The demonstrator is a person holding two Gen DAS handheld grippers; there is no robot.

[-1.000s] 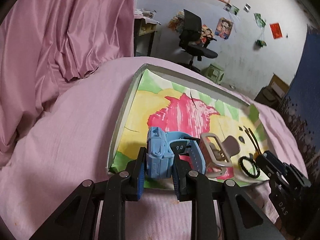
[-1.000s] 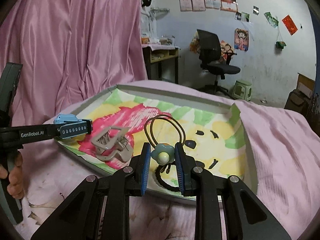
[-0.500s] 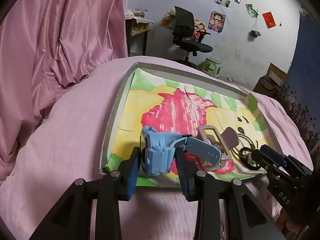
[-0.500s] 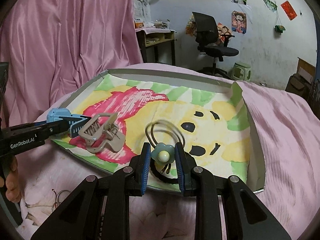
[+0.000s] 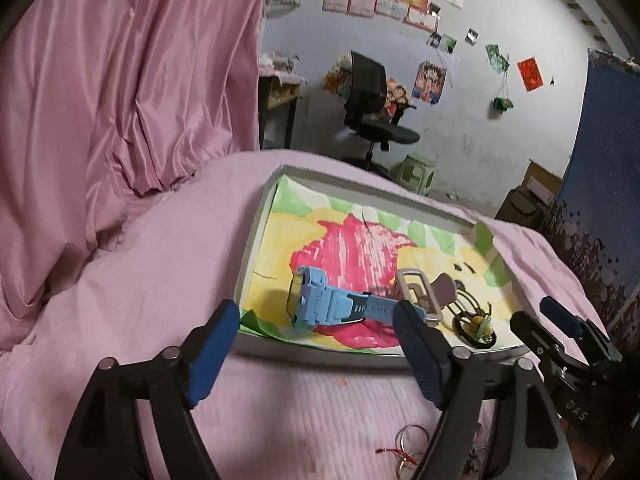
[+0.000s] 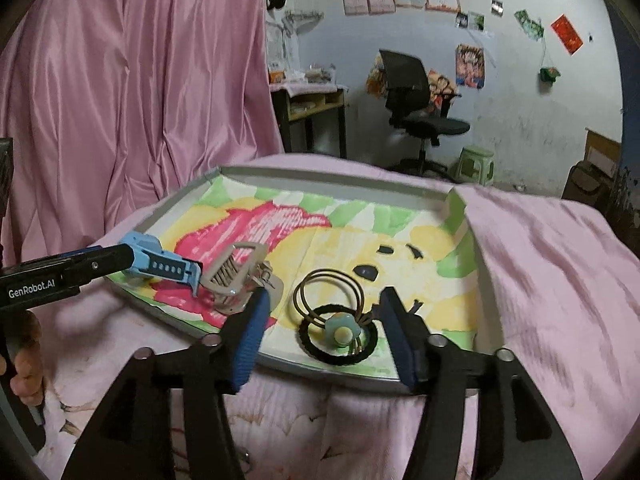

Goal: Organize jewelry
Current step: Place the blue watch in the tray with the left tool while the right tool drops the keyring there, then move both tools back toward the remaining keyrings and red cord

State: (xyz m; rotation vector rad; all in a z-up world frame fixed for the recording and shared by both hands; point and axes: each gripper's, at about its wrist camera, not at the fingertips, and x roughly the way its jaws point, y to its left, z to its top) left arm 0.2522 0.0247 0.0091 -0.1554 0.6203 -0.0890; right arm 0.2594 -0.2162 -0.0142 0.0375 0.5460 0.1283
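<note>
A shallow grey tray [image 5: 256, 240] lined with a bright painted paper lies on the pink bedcover; it also shows in the right wrist view [image 6: 332, 178]. In it lie a blue watch [image 5: 320, 304], a beige hair claw [image 5: 420, 292] and hair ties with a blue flower [image 6: 340, 330]. My left gripper [image 5: 316, 344] is open and empty just before the watch. My right gripper [image 6: 320, 332] is open and empty, its fingers either side of the flower hair tie. The watch [image 6: 160, 264] and claw [image 6: 240, 276] also show in the right wrist view.
Thin metal rings [image 5: 408, 448] lie on the cover in front of the tray. A pink curtain [image 5: 120, 100] hangs at the left. An office chair [image 6: 416, 108], a desk [image 6: 308, 104] and a green stool [image 6: 476, 164] stand beyond the bed.
Both grippers have opened. The left let go of the blue watch and the right let go of the flower hair tie; both items now lie in the tray, and the grippers have drawn back.
</note>
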